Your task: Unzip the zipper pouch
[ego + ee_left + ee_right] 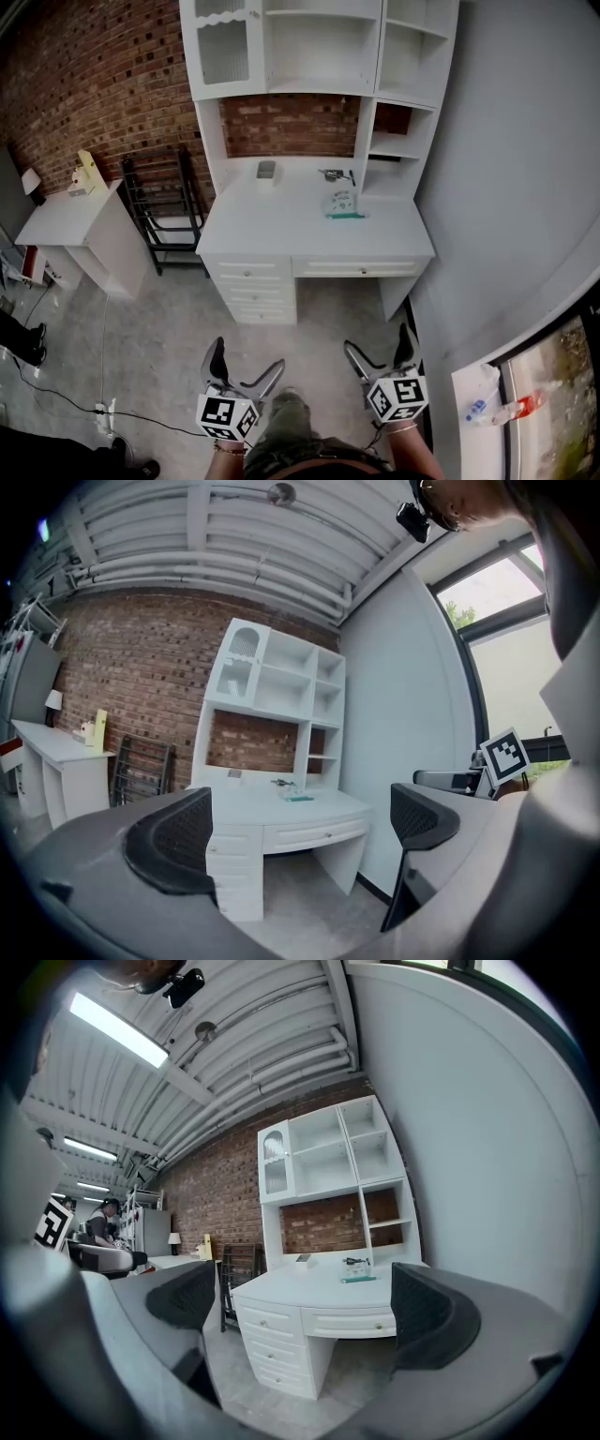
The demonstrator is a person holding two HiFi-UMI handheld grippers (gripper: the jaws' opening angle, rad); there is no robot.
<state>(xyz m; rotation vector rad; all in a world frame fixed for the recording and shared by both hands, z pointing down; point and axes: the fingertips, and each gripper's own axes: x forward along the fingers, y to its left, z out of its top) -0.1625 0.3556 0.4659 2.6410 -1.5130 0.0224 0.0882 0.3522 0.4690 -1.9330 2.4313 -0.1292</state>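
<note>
i'm holding left tool (247, 361) and right tool (377, 342) open, empty, well apart from the white wooden surface (281, 225); small clear teal-edged zipper pouch (342, 204) is lying there, zipper state unreadable.

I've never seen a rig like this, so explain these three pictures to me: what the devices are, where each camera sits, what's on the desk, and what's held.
No robot here: a person holds a two-jaw tool in each hand. The downward picture comes from a camera on the person's head; the left tool and right tool show at its bottom. The other two pictures come from cameras riding on each tool, looking along its jaws. Both tools are open and hold nothing. Ahead stands a white desk with shelves above. On it lie a small clear pouch with a green zipper edge, a small grey object and a dark item too small to name. The pouch is untouched.
</note>
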